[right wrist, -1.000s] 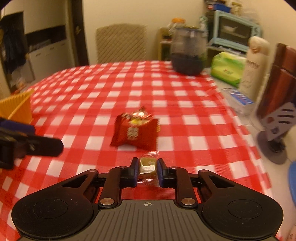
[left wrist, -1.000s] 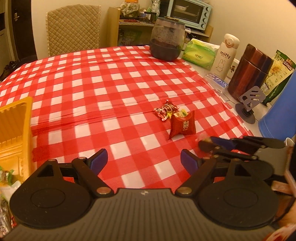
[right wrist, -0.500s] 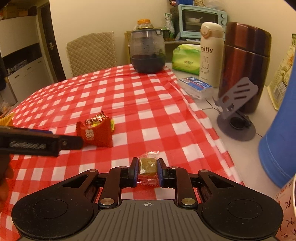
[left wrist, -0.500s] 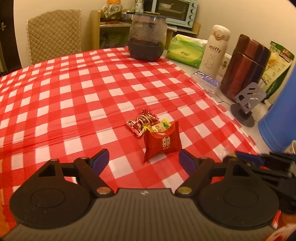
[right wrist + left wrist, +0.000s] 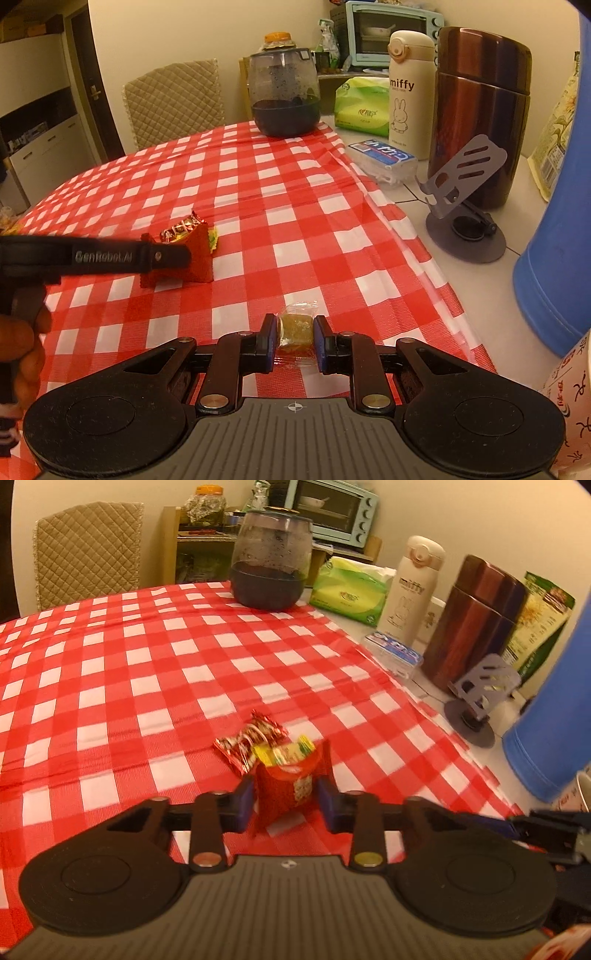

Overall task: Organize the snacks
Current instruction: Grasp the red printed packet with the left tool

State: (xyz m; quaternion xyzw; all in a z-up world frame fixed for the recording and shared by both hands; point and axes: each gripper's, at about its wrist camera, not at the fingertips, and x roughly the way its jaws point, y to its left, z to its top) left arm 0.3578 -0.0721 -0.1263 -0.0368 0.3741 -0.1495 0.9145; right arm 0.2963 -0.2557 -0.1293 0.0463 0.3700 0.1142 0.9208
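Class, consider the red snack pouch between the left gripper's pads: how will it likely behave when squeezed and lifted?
The red snack pouch looks like soft, puffy film, so it will probably dent as the left gripper closes. It seems light. Standing on end, it may tip; the yellow-green wrapper against its top might shift.

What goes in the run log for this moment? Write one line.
left gripper: closing on red pouch | right gripper: shut on candy | cloth: two wrappers left

Left tool (image 5: 285, 800): angled down, jaws closing, pads against red pouch (image 5: 284, 788) | Right tool (image 5: 294, 341): angled down, clamped on wrapped candy (image 5: 294, 329) | Left hand (image 5: 18, 350): gripping left tool's handle
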